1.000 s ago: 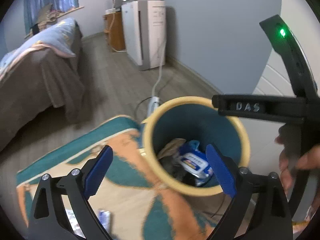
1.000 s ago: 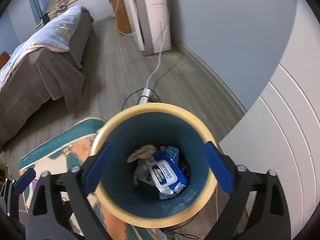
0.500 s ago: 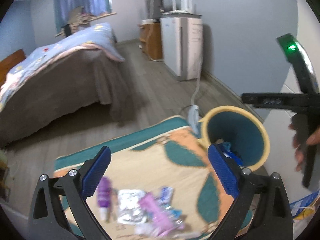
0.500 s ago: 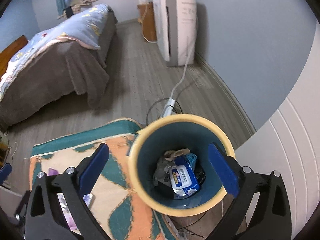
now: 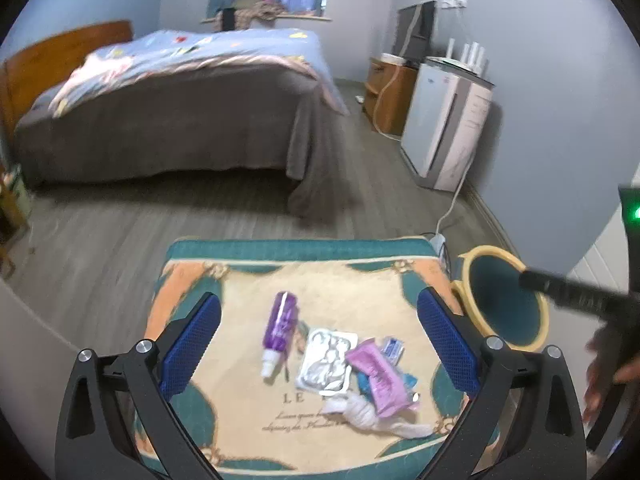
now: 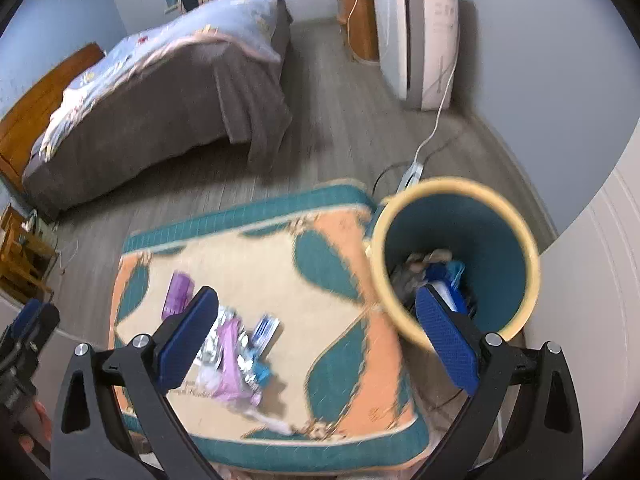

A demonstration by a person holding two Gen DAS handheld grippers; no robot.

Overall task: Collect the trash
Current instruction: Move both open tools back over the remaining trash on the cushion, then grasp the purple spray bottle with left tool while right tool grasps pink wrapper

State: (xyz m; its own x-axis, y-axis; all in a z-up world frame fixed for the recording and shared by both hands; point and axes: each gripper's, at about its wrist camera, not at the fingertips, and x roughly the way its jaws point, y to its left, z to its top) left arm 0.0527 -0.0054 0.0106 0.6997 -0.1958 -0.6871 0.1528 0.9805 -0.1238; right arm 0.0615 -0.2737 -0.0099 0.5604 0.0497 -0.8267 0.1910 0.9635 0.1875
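A patterned rug (image 5: pixel 248 292) (image 6: pixel 280 252) carries a pile of trash: a purple bottle (image 5: pixel 280 326) (image 6: pixel 176 295), a silver foil pack (image 5: pixel 328 360), a pink wrapper (image 5: pixel 378 376) (image 6: pixel 230 360), a small blue packet (image 5: pixel 392 347) (image 6: pixel 266 330) and white crumpled tissue (image 5: pixel 370 416). A yellow-rimmed teal bin (image 5: pixel 506 300) (image 6: pixel 456 256) stands at the rug's right edge with trash inside. My left gripper (image 5: pixel 318 344) hangs open above the pile, holding nothing. My right gripper (image 6: pixel 316 340) is open and empty over the rug beside the bin.
A bed (image 5: pixel 172 108) with a blue quilt fills the back left. A white appliance (image 5: pixel 444 128) stands against the right wall, its cable (image 5: pixel 452 208) running to a power strip on the floor by the bin. A white panel (image 6: pixel 592 320) is at the right.
Both grippers have pulled back and swung left, away from the bin's mouth toward the rug. The trash pile has come into view under the left gripper. Both stayed open.
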